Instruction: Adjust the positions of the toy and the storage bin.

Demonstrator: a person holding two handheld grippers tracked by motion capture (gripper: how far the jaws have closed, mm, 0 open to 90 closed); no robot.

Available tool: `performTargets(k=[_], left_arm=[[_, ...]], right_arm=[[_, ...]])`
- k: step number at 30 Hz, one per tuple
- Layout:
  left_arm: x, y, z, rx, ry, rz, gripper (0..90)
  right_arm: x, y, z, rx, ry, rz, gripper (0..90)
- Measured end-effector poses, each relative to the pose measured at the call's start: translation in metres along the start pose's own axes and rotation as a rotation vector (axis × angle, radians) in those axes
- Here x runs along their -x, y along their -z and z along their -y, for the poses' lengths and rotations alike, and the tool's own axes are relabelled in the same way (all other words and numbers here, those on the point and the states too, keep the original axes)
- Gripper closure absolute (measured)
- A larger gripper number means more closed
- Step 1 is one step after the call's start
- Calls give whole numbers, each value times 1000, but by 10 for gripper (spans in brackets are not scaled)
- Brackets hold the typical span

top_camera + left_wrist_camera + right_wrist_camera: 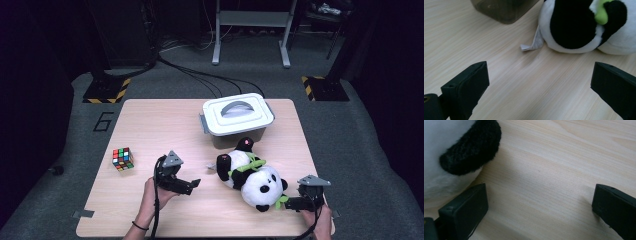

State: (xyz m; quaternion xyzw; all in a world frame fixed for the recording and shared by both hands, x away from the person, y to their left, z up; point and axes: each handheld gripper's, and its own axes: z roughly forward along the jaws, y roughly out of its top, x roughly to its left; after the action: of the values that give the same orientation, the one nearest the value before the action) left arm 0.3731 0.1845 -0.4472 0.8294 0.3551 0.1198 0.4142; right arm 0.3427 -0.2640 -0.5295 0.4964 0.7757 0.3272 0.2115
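Pale wood-grain tabletop (150, 130), rounded corners, fine straight grain in both gripper views. Lying on it, right of centre: one fluffy black-and-white plush panda (251, 176) with lime-green fabric bits around the body, sprawled on its side just in front of one lidded plastic box with a white lid and grey arched handle (237, 117), smoky see-through walls. Head end nearest the right edge, legs toward the box. One small white sewn-in tag (532, 44) sticking out from the plush's rump, crumpled, print too small to read.

Left black two-jaw gripper (192, 183) sitting low over the table just left of the plush, jaws spread wide, nothing between them but bare wood; black leg patch and tag straight ahead in the left gripper view, still apart from the jaws. Right black two-jaw gripper (287, 202) down at the plush's head, jaws also wide apart and holding nothing; furry black ear (471, 148) and white cheek just beside its left jaw in the right gripper view, can't tell if actually touching.

Count: two grippers, one panda, one box, one multicoloured puzzle cube (122, 158), glossy square stickers, near the left edge, well apart from everything.

Only readable writing: a big "6" marked on the grey carpeted floor (102, 121) beside the table's left corner.
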Motion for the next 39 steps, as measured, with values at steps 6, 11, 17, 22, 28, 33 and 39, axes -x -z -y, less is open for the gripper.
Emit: performTargets(k=[6,11,17,22,28,33,39], left_arm=[[18,-13,-15,-3,-43,63,10],[31,-23,-33,9,-88,94,5],[34,-36,-49,4,-82,142,2],[34,-47,-57,0,-87,145,4],[38,-60,-65,-6,-93,169,25],[38,-71,-67,-23,-97,166,101],[34,-74,-67,10,-72,168,260]], right_arm=[[0,0,0,-1,-3,0,0],[0,0,0,0,-3,-1,0],[0,0,0,-1,-2,-1,0],[0,0,0,-2,-2,-2,0],[0,0,0,-1,-2,-2,0],[0,0,0,-1,-3,-4,0],[0,0,0,0,3,-5,0]])
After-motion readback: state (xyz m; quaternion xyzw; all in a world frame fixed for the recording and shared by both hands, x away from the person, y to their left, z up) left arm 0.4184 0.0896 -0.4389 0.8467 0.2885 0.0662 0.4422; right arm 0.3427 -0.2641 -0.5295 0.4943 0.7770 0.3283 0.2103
